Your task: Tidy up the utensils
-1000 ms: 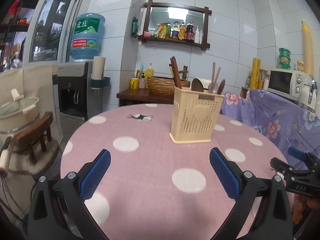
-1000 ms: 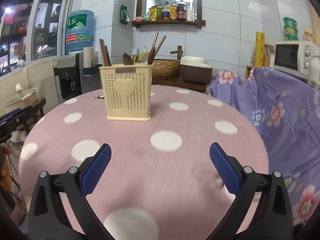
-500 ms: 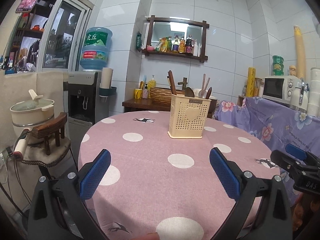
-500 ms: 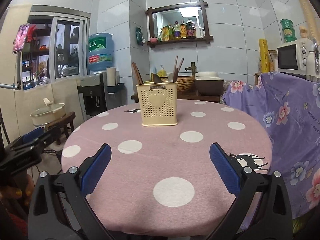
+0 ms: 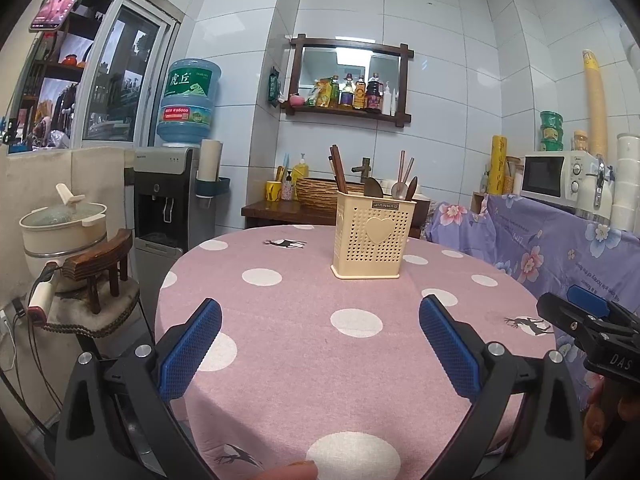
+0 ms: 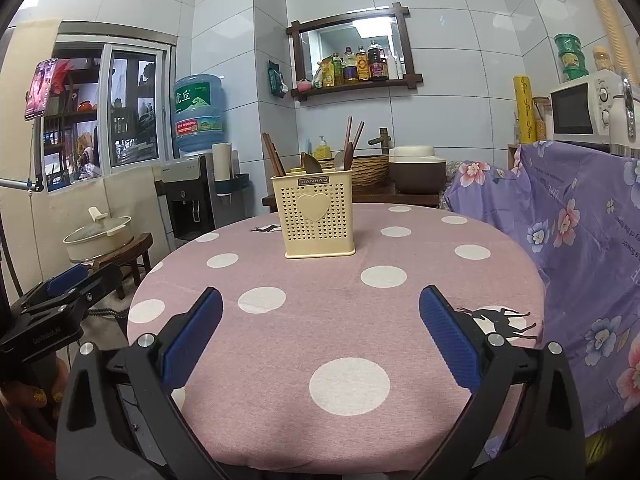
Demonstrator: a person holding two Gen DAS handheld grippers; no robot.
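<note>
Tools both sat at near edge of the round bench (image 5: 280, 344), pink cloth w/ white dots. Left tool (image 5: 320, 338) had its blue pads spread wide, nothing btwn them; same for right tool (image 6: 321, 334), wide apart and empty over the cloth.

Utensil holder (image 5: 370, 242), cream plastic w/ perforated walls and a heart on the front, stood upright straight ahead of left tool, well apart from it, toward far side of bench. From right tool it (image 6: 318, 216) also lay ahead, slightly left of centre line, well apart.

Inside the holder: dark chopsticks (image 5: 338, 170) leaned out of its left part, spoons (image 5: 400, 186) and a wider dark scoop (image 5: 372, 188) in the right part. Which compartment each sat in couldn't be made out, prob. two or more sections. In right wrist view chopsticks (image 6: 273, 155) and spoons (image 6: 348, 148) stuck up above the rim likewise.

Right tool's body showed at far right of left wrist view, beside the bench edge; left tool's body showed at far left of right wrist view.

Beyond the bench ahead: water dispenser (image 5: 168, 196) to the left, wall shelf (image 5: 348, 98) w/ bottles above, microwave (image 5: 554, 176) to the right on a counter draped w/ purple floral cloth (image 5: 560, 248).
</note>
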